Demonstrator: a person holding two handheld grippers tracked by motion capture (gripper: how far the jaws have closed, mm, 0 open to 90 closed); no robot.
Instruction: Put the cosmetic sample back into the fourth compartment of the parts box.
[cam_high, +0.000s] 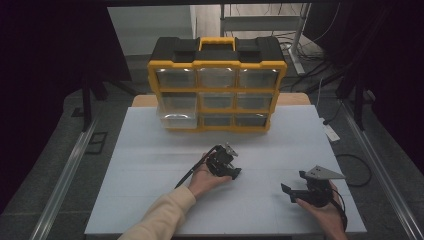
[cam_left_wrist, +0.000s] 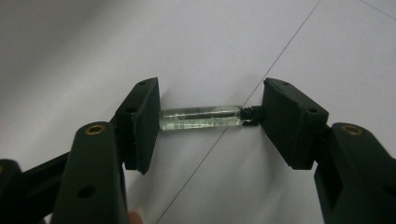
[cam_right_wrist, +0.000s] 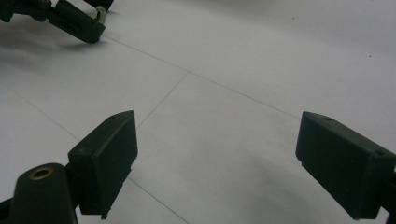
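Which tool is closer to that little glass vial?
Left. The left tool spans the glass vial end to end between its jaws; the right tool sits open, well off to its side.

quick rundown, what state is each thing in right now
vial: capped, lying sideways, clamped end to end in left gripper
right gripper: open, holding nothing, over the table
organizer: upright, bottom left drawer pulled out, other drawers shut
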